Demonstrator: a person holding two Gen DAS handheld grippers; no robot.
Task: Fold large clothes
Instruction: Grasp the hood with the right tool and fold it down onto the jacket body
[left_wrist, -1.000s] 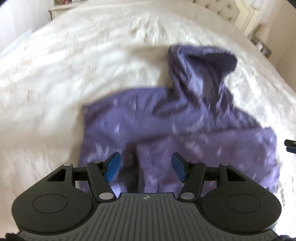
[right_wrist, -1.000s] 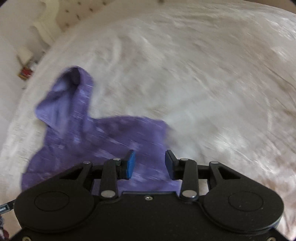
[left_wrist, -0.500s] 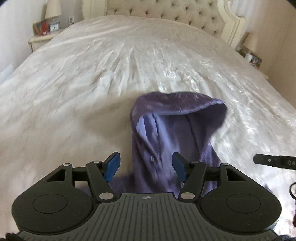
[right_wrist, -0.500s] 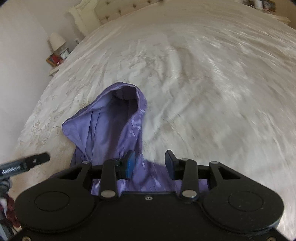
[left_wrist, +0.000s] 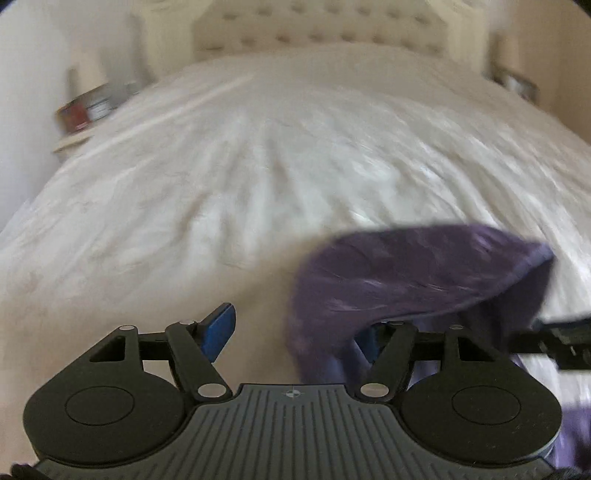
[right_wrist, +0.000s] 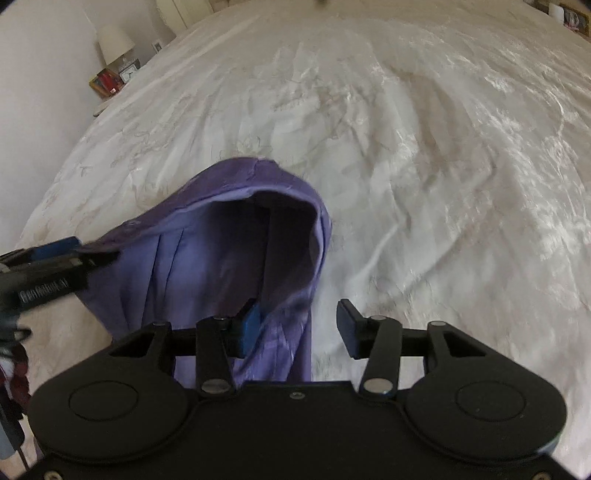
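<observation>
A purple hoodie (right_wrist: 207, 258) lies on the white bed (right_wrist: 443, 166), its hood open toward me. In the left wrist view the hood (left_wrist: 424, 273) bulges at the right. My left gripper (left_wrist: 295, 336) is over the hood's left edge, its jaws opening. Cloth drapes in front of its right finger (left_wrist: 373, 343), and the pads do not press on it. My right gripper (right_wrist: 299, 328) is at the hood's right edge, jaws opening too, with the cloth edge running between them beside the left pad (right_wrist: 251, 326), not pinched. Each gripper shows in the other's view: left (right_wrist: 85, 253), right (left_wrist: 543, 328).
The bedspread (left_wrist: 258, 184) stretches away to a tufted headboard (left_wrist: 332, 29). A nightstand (right_wrist: 110, 81) with a lamp (right_wrist: 114, 40) and small items stands left of the bed. A second bedside stand (left_wrist: 517, 85) is at the far right.
Both grippers have travelled up the hoodie from its body to the hood, which now reaches the fingers. Both pairs of jaws stand wider. The headboard has come into view.
</observation>
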